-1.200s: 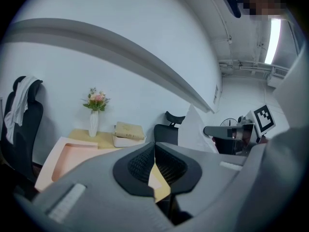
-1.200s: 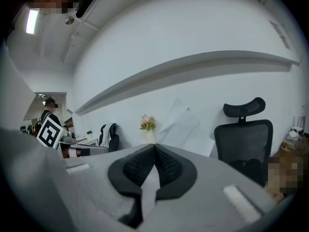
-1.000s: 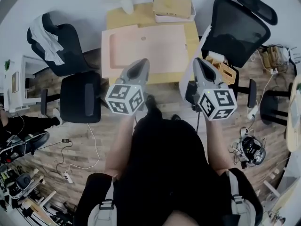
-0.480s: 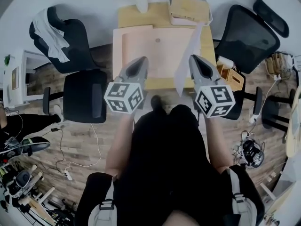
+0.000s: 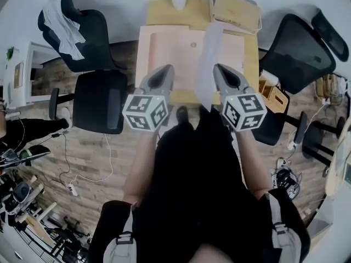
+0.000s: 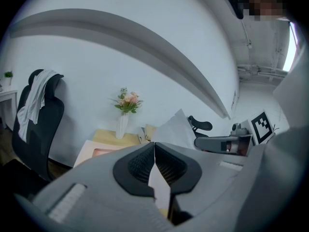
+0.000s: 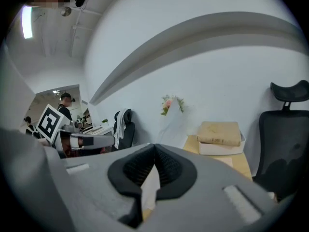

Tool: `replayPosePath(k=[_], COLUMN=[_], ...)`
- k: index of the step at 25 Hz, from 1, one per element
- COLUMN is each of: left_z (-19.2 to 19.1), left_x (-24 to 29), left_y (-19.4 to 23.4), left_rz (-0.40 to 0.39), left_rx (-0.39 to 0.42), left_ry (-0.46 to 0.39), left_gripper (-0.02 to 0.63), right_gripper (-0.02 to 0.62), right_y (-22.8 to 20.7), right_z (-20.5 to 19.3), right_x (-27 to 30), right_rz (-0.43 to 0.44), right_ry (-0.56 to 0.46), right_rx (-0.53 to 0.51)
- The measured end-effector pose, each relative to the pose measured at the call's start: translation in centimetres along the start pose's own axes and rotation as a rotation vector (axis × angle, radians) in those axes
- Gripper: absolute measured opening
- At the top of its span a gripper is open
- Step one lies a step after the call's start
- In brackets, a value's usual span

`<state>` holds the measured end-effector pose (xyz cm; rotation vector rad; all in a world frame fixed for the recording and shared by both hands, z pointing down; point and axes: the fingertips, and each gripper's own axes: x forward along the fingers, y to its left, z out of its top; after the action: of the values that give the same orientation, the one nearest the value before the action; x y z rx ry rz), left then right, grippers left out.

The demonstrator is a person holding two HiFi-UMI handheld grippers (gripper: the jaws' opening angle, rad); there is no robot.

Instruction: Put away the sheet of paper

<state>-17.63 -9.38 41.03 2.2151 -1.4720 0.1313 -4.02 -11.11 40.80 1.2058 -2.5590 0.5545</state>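
Both forearms reach forward side by side toward 12 o'clock, right gripper (image 5: 221, 72) clamped on the sheet of paper (image 5: 205, 64) standing up over the desk (image 5: 157, 12), left gripper (image 5: 165, 73) jaws pressed together.

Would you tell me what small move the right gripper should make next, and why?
Probably ease the right gripper forward over the desk. Its jaws are shut on the paper, which stands on edge in the air, laid nowhere yet; the left gripper is shut and holds nothing.
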Motion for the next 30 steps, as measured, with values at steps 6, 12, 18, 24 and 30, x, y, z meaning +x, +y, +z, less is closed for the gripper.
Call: replayPosePath(k=[6, 12, 18, 24, 30], left_z=[1.5, 2.6, 2.5, 1.9, 1.0], left_x=[2.3, 5.3, 7.2, 8.8, 9.9], left_y=[-0.4, -0.9, -1.5, -2.1, -2.1], left_rz=[0.049, 0.104, 0.157, 0.207, 0.255], left_rx=[-0.01, -0.021, -0.021, -0.034, -0.052], left_ry=[0.0, -0.007, 0.009, 0.028, 0.034], left_gripper=[0.011, 0.011, 0.011, 0.011, 0.011], right_gripper=[0.003, 0.003, 0.003, 0.003, 0.003], right_y=[-1.8, -5.7, -10.1, -13.4, -16.3], right_z=[-2.0, -4.2, -6.3, -8.0, -10.4], right_x=[3.1, 5.9, 6.9, 7.9, 8.7], right_rz=[0.077, 0.111, 0.11, 0.116, 0.099], right_ry=[0.089, 0.164, 0.226, 0.268, 0.315], right_rx=[0.006, 0.021, 0.046, 0.075, 0.094])
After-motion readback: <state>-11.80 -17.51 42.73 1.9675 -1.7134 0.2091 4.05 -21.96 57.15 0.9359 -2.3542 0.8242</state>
